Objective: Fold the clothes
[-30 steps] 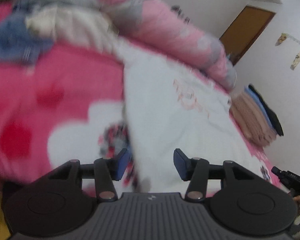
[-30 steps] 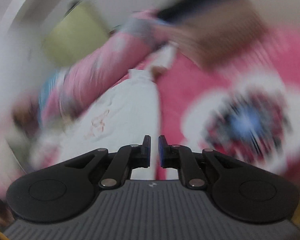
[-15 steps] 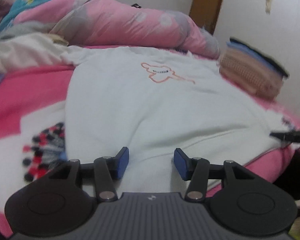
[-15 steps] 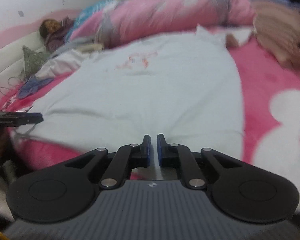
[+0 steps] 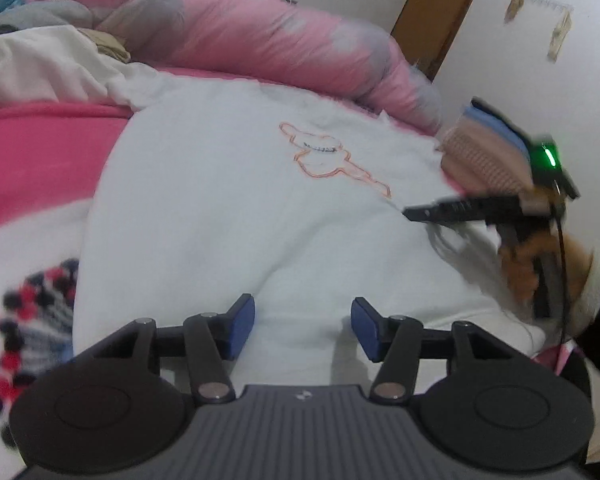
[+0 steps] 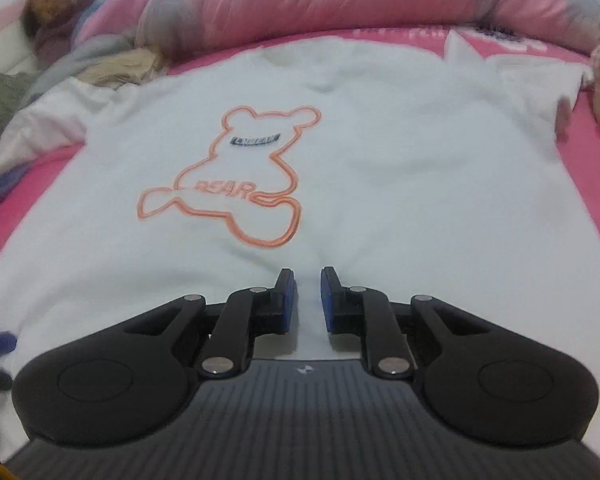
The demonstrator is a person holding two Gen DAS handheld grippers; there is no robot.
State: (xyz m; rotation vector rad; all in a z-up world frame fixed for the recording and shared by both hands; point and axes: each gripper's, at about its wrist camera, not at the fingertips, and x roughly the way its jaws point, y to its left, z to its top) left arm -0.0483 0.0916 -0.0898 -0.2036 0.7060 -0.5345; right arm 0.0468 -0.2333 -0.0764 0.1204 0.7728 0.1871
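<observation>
A white T-shirt (image 5: 228,216) with an orange bear outline (image 6: 236,184) lies spread flat, front up, on the pink bed. My left gripper (image 5: 303,312) hovers over its near hem; the jaws are opening and only flat cloth lies below them. My right gripper (image 6: 307,282) is low over the hem below the bear, its blue pads (image 6: 286,300) a narrow gap apart and opening, gripping nothing. In the left wrist view the right gripper (image 5: 460,209) reaches in from the right with a green light, held by a hand (image 5: 528,268).
A rolled pink and grey quilt (image 5: 260,36) runs along the far side of the bed. A stack of folded clothes (image 5: 484,152) sits at the right by the wall. Loose white and beige garments (image 6: 112,68) lie heaped at the left. The pink sheet (image 5: 40,152) shows around the shirt.
Both cameras swung from blurred views of the bed onto the shirt. The right gripper moved in over the hem and its jaws parted a little. The left jaws widened slightly.
</observation>
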